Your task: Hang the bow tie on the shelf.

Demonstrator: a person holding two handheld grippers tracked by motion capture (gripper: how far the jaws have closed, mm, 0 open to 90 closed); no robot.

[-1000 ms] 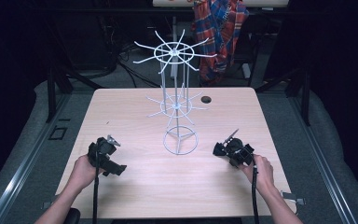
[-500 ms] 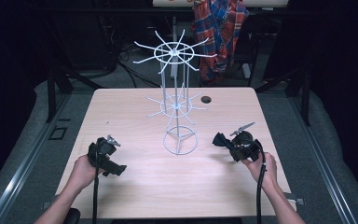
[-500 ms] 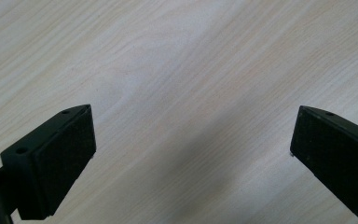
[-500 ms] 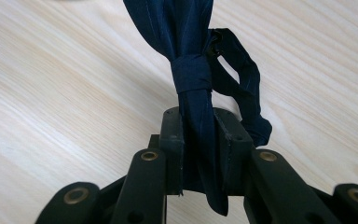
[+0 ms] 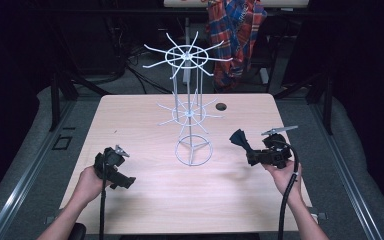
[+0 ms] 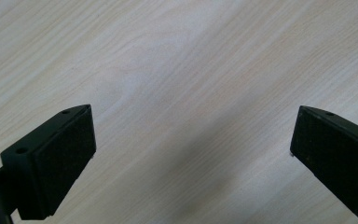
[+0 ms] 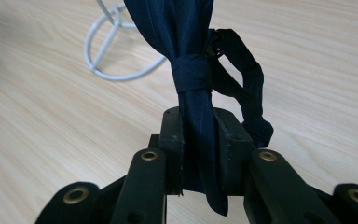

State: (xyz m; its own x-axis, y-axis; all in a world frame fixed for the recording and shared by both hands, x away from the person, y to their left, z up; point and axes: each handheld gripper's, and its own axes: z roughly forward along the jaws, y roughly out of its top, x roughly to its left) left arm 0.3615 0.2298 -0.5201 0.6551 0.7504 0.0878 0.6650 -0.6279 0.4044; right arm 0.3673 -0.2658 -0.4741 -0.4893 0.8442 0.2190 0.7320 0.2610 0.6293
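Matt dark cloth bow tie [image 7: 193,56]; pale smooth wood-grain table [image 5: 145,210].

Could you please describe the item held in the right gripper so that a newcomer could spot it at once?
Start at the white wire rack standing mid-table. Look right of its ring base to the right gripper: its jaws are shut on a dark navy bow tie. It is the one soft fabric thing here, knotted at its middle.

A dark navy bow tie [image 7: 193,70] of faintly pinstriped cloth is pinched between two black pads, its knotted middle just beyond them and one wing fanning toward twelve o'clock. A thin strap [image 7: 247,98] (same dark cloth) loops out toward three o'clock. Seen from above, the tie [image 5: 241,141] hangs clear of the tabletop, at four o'clock from the white wire stand [image 5: 190,107].
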